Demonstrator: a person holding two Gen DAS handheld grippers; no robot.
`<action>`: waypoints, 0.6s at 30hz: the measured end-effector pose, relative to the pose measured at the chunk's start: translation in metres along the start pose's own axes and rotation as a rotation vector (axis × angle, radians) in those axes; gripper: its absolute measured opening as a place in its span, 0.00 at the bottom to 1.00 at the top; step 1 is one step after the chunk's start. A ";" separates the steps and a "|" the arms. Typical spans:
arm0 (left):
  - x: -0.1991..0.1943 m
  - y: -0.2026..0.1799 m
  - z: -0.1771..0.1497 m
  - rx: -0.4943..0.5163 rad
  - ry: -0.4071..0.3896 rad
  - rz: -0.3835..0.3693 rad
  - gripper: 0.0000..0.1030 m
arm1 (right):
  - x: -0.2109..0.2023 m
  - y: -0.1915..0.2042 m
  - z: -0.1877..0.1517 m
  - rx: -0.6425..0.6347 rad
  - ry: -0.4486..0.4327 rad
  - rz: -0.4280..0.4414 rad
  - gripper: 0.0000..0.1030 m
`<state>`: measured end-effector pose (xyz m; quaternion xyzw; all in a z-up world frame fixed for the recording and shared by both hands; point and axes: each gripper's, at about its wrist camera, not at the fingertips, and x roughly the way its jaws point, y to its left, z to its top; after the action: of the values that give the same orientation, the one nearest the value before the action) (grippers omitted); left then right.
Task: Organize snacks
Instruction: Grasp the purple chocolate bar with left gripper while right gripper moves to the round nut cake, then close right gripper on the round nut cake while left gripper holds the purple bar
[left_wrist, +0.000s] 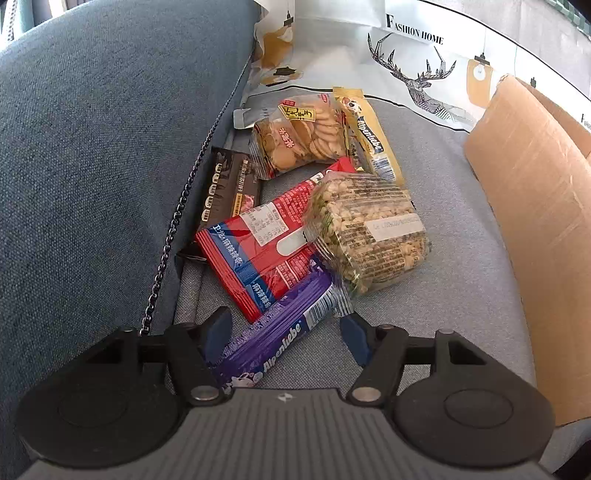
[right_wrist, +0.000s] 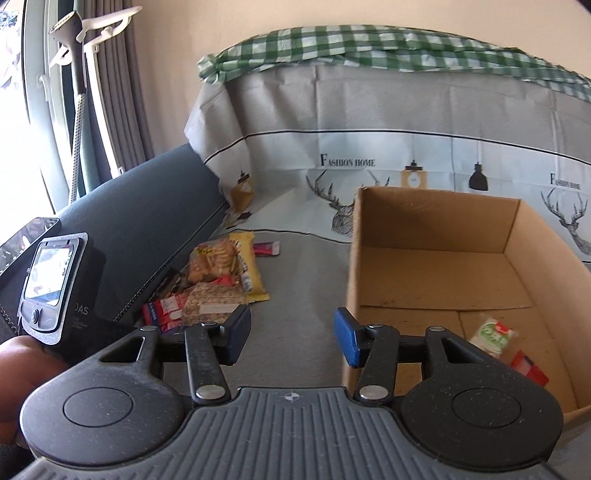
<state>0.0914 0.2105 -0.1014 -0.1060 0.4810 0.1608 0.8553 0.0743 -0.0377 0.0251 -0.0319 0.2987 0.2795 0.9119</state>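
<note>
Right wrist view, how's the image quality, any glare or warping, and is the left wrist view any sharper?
Right wrist view: the window at left is blown out white, and fisheye bending curves the cardboard box walls; the snacks look small and soft. Left wrist view: evenly lit and sharp, so the purple Alpenliebe pack label reads clearly, though the edges bow strongly and the corners go dark.

sofa (left_wrist: 92, 147): woven cloth, matt | box (right_wrist: 436, 273): plain cardboard | snack wrappers (left_wrist: 266, 254): glossy plastic

Snack pile (left_wrist: 314, 206) on sofa seat (left_wrist: 443, 192), armrest (left_wrist: 92, 147) at 9 o'clock, cardboard box (left_wrist: 535, 221) at 3 o'clock; two packets (right_wrist: 495, 338) inside box.
</note>
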 end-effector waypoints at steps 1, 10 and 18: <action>0.002 -0.001 0.001 -0.002 0.003 -0.004 0.67 | 0.002 0.002 0.001 0.001 0.004 0.002 0.51; -0.014 0.010 -0.005 -0.058 -0.007 -0.086 0.24 | 0.016 0.027 0.004 -0.051 0.026 0.042 0.62; -0.043 0.023 -0.026 -0.150 0.048 -0.188 0.24 | 0.054 0.056 0.006 -0.067 0.063 0.092 0.81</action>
<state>0.0413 0.2152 -0.0783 -0.2181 0.4759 0.1128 0.8445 0.0835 0.0372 0.0059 -0.0574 0.3191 0.3297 0.8867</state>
